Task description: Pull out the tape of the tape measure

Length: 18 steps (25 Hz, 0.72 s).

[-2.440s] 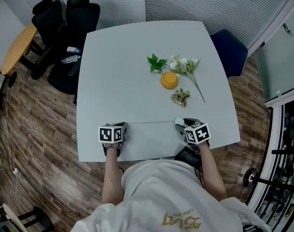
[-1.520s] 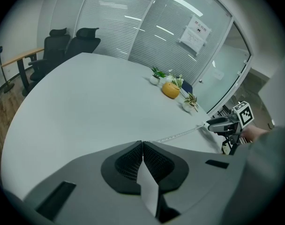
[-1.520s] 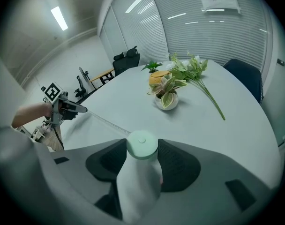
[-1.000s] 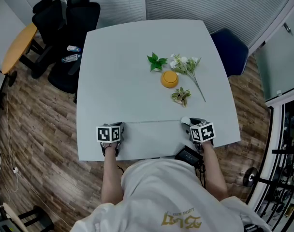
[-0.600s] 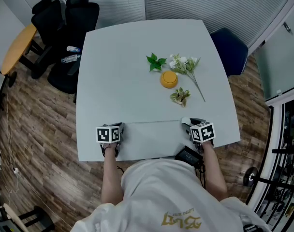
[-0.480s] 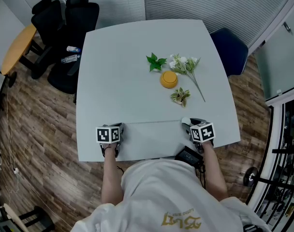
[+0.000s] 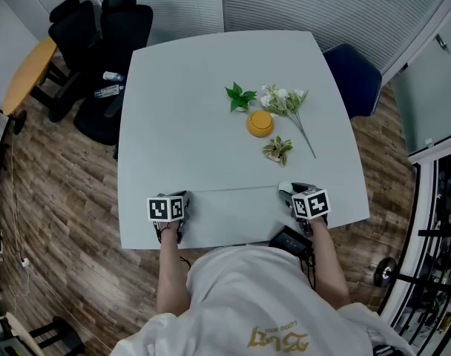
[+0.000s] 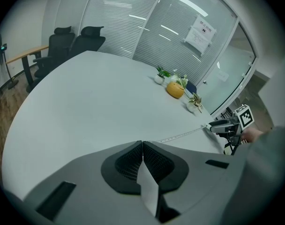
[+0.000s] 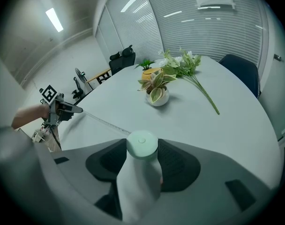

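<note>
A thin white tape (image 7: 233,189) stretches across the near part of the table between my two grippers. My left gripper (image 7: 182,196) is shut on the tape's end, seen as a white strip pinched between its pads (image 8: 142,146). From there the tape (image 8: 180,134) runs off to the right gripper (image 8: 225,125). My right gripper (image 7: 287,190) is shut on the pale green round tape measure case (image 9: 141,146), whose flat top faces up between the jaws. In the right gripper view the tape (image 9: 102,121) runs left to the left gripper (image 9: 63,109).
Beyond the tape lie an orange round object (image 7: 259,122), white flowers on a long stem (image 7: 285,101), a green sprig (image 7: 239,96) and a small potted plant (image 7: 277,150). Black office chairs (image 7: 99,35) stand at the table's far left, a blue chair (image 7: 355,76) at the right.
Since the earliest frame my right gripper has shifted a little to the right with the case, lengthening the tape. Over the last second nothing has visibly moved.
</note>
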Each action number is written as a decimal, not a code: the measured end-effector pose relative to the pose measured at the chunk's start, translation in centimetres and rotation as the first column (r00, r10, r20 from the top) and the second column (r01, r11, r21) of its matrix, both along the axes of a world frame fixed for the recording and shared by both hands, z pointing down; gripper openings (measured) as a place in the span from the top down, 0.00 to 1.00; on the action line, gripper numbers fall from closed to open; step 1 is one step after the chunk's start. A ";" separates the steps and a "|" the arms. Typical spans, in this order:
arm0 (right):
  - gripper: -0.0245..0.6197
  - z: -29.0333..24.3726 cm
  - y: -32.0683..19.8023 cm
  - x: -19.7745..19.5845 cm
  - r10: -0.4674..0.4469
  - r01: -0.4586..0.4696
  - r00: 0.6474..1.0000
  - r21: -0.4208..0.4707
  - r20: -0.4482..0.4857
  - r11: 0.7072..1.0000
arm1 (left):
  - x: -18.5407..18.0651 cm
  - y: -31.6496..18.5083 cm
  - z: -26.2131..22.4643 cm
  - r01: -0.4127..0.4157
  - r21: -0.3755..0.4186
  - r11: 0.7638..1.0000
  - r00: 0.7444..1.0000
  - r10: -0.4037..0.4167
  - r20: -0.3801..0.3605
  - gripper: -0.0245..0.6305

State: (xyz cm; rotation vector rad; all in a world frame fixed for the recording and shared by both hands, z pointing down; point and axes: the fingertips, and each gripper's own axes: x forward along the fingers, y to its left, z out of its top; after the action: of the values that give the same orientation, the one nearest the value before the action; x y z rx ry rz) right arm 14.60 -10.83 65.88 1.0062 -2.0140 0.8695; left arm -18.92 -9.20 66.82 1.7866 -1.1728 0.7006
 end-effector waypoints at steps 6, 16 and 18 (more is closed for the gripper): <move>0.61 0.2 -0.1 -0.1 -0.010 0.010 1.000 -0.005 -0.005 1.000 | -0.1 0.1 0.0 0.007 -0.003 1.000 1.000 -0.007 0.001 0.95; 0.61 0.3 -0.1 0.2 -0.005 0.005 1.000 -0.004 -0.016 1.000 | -0.7 0.1 0.0 0.030 -0.003 1.000 1.000 -0.030 0.003 0.95; 0.61 0.5 -0.1 0.2 -0.004 0.004 1.000 -0.010 -0.009 1.000 | -0.5 0.1 0.1 0.022 -0.005 1.000 1.000 -0.022 0.006 0.95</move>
State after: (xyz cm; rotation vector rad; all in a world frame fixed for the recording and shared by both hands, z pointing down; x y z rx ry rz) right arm 14.82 -10.93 66.35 0.9984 -2.0016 0.8704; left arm -19.41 -9.07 66.91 1.7663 -1.1919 0.6964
